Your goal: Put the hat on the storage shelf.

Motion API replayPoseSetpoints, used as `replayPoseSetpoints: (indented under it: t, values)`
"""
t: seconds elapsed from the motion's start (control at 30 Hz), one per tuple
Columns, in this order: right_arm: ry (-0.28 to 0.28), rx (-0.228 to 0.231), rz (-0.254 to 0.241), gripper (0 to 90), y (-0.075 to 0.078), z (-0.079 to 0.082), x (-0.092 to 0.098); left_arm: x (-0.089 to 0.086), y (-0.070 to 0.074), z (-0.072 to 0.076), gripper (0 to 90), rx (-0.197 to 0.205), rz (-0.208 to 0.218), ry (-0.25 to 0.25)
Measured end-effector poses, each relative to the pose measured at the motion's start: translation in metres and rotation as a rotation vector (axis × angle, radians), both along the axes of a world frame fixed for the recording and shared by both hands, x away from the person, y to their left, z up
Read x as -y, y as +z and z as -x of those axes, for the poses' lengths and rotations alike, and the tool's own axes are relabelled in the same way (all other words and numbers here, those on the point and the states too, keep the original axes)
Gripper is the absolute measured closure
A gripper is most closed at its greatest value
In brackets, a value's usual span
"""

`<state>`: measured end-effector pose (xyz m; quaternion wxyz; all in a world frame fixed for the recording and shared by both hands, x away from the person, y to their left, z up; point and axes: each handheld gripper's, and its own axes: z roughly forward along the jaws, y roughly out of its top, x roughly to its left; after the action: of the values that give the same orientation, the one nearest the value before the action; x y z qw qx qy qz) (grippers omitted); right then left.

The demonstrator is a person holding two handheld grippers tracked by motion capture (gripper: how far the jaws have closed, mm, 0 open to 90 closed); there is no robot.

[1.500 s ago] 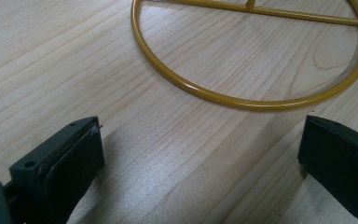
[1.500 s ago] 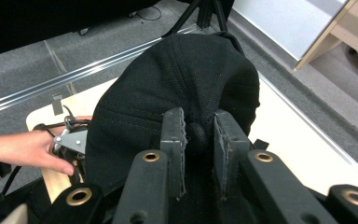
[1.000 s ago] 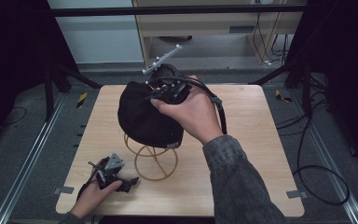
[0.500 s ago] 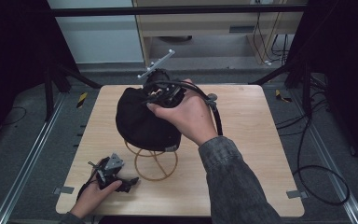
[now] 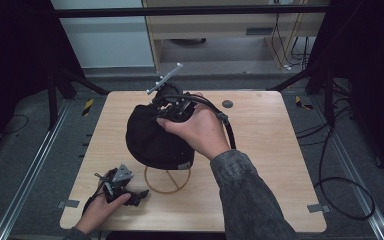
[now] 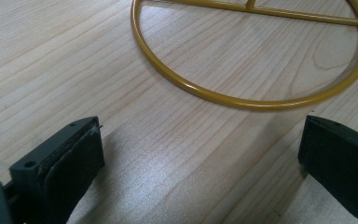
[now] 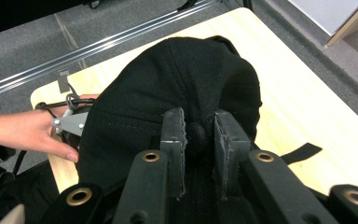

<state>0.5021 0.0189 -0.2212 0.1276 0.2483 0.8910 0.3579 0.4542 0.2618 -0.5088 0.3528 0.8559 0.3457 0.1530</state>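
Note:
A black cap (image 5: 152, 142) hangs over the yellow wire stand (image 5: 167, 184) in the middle of the wooden table (image 5: 275, 150). My right gripper (image 5: 164, 114) is shut on the cap's top button (image 7: 196, 135), and its pads squeeze the button from both sides. In the right gripper view the cap (image 7: 177, 74) droops away below the right gripper (image 7: 199, 128). My left gripper (image 5: 139, 194) rests on the table near the front left corner. Its jaws stand wide open in the left gripper view, the left gripper (image 6: 200, 149) holding nothing, with the stand's yellow base ring (image 6: 242, 100) just beyond.
The right gripper's black cable (image 5: 228, 132) loops beside the hand. A small dark disc (image 5: 227, 104) sits near the table's far edge. A black strap (image 7: 303, 151) lies on the tabletop. Metal rails (image 5: 27, 175) run along the floor at the left.
The right hand has sunk a little with the cap, bringing it lower over the yellow stand. The left hand and its gripper have stayed put.

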Motion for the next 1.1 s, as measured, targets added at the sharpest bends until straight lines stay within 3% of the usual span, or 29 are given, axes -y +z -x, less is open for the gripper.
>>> replayPoseSetpoints:
  t: [0.2, 1.1]
  values:
    - [0.005, -0.012, 0.021, 75.8, -0.007, -0.001, -0.005, 0.0, 0.0, 0.0, 0.0, 0.0, 0.0, 0.0]
    - [0.007, -0.028, 0.03, 71.6, -0.015, -0.002, -0.007, 0.0, 0.0, 0.0, 0.0, 0.0, 0.0, 0.0]
